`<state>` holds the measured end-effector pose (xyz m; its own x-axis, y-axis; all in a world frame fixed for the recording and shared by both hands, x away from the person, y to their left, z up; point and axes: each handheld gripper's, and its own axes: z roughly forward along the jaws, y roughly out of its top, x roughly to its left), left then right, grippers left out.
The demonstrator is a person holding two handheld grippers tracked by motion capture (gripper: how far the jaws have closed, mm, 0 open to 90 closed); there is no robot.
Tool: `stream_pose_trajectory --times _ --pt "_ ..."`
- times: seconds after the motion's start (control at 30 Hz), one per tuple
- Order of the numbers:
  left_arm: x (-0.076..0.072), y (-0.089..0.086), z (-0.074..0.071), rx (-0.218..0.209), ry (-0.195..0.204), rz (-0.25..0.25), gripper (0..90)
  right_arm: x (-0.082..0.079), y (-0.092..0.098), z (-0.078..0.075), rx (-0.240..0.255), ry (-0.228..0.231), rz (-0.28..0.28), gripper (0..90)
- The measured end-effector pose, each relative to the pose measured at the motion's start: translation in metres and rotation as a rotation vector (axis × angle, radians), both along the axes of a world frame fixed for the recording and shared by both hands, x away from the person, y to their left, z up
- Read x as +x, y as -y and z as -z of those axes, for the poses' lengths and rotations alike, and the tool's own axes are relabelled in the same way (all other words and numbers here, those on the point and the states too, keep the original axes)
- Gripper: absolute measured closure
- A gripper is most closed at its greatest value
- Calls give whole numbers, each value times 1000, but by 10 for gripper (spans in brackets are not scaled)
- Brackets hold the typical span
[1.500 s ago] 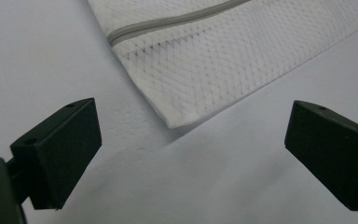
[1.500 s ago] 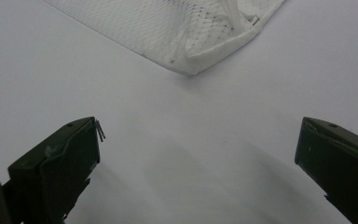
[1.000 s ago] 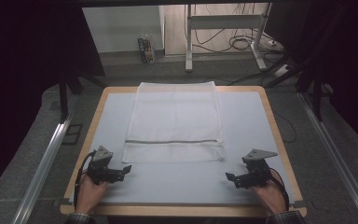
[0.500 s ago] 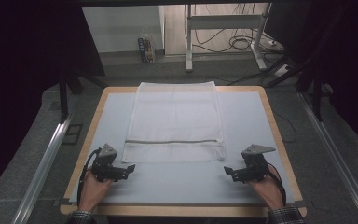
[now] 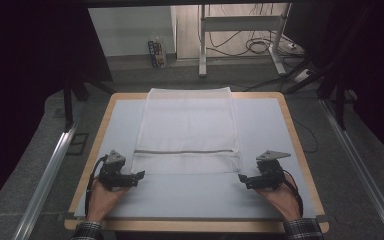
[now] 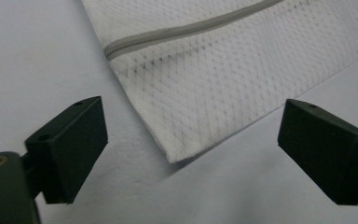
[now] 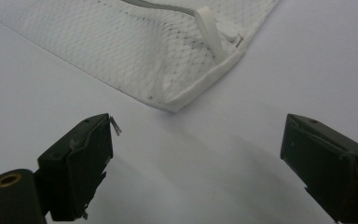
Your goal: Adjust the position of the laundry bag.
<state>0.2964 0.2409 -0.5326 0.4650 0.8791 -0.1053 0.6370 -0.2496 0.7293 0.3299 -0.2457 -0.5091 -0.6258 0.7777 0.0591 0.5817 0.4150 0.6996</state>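
Two claws, left claw (image 5: 139, 174) & right claw (image 5: 241, 177), wide but just been narrowing, nothing between; each should centre on its near corner of mesh bag (image 5: 187, 130) at lower frame, pinch w/o snagging tabletop (image 5: 275, 130).

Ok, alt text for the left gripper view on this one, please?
The near corner of a white mesh laundry bag lies flat on a pale table surface, just ahead of the open left gripper, untouched. A grey zipper runs across the bag farther back.

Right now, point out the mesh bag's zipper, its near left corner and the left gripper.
zipper (image 5: 185, 151), high view, middle of the grey line.
near left corner (image 6: 173, 157), left gripper view, corner tip.
left gripper (image 5: 139, 175), high view, between the fingertips.
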Motion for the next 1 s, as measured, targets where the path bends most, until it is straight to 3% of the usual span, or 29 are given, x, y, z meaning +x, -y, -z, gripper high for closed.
stream_pose_trajectory --times 0.2,0.3,0.5,0.73,1.0 --pt "4 0 0 1 -5 11 180 3 -3 -4 6 15 2 242" --pt "9 0 -2 4 11 7 227 9 -7 -7 -4 34 3 305" --pt "17 -3 -2 15 14 -7 290 18 -11 -13 36 26 17 334" --pt "23 -4 -3 10 28 -15 326 28 -18 -14 6 50 39 325" --pt "34 -3 -3 11 35 -35 354 45 -27 -16 -49 90 51 542"
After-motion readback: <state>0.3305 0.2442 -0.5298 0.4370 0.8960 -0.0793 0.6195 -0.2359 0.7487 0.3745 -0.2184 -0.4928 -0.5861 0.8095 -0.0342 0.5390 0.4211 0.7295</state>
